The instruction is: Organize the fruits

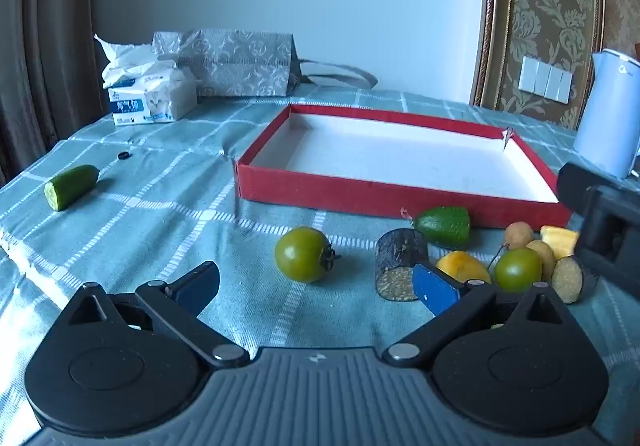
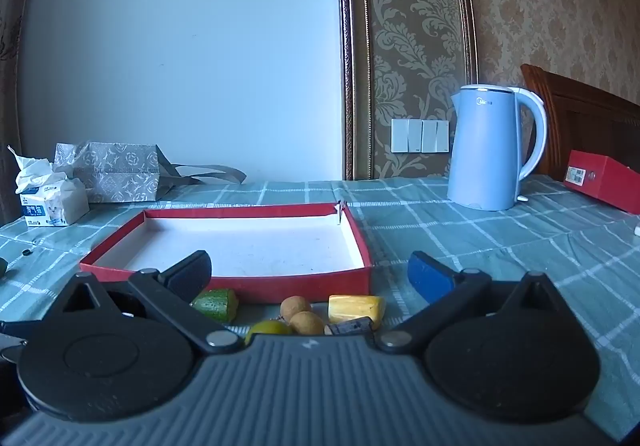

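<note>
A shallow red box [image 1: 352, 187] with a white inside lies open on the checked cloth, nothing in it. In front of it sit a green tomato [image 1: 303, 254], a dark sugarcane stub [image 1: 400, 264], a green cucumber piece [image 1: 444, 226], a second green tomato [image 1: 517, 270], yellow pieces [image 1: 462, 266] and brown longans [image 1: 519, 234]. Another cucumber piece [image 1: 71, 186] lies far left. My left gripper [image 1: 316, 288] is open just short of the first tomato. My right gripper [image 2: 310, 274] is open above the fruit cluster, with the longans [image 2: 296, 308], a yellow piece [image 2: 356, 306] and the red box [image 2: 224, 280] ahead.
A tissue pack [image 1: 150, 93] and a grey patterned bag [image 1: 240, 61] stand at the back left. A blue kettle [image 2: 492, 153] stands at the back right, with a red carton [image 2: 604, 175] beyond it. The right gripper's body [image 1: 604, 230] shows at the left wrist view's right edge.
</note>
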`<state>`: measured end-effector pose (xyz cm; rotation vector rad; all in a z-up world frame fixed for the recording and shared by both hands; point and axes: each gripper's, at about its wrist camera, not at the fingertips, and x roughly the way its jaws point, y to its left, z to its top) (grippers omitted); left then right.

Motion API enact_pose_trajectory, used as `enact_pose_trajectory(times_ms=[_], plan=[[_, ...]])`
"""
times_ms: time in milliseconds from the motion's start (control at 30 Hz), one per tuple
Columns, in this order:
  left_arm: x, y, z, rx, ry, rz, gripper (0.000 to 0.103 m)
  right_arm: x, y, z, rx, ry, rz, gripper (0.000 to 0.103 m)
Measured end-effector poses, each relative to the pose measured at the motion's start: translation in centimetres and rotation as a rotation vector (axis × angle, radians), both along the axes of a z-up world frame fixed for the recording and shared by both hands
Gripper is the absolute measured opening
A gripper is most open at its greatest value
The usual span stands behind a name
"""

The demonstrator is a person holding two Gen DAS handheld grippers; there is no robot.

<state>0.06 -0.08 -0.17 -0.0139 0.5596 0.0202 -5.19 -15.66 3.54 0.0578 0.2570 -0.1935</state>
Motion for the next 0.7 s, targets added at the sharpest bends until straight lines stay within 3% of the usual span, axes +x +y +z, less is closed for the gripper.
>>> enact_pose_trajectory(times_ms=[167,700], plan=[[0.9,0.0,-0.5,-0.003,0.051,0.0,0.103,0.0,0.0,0.1,-0.016,0.023,-0.003,0.103],[1.0,3.7,-0.6,-0.062,0.053,0.026,0.103,-1.1,-2.2,-0.2,0.022,0.021,-0.004,0.103]])
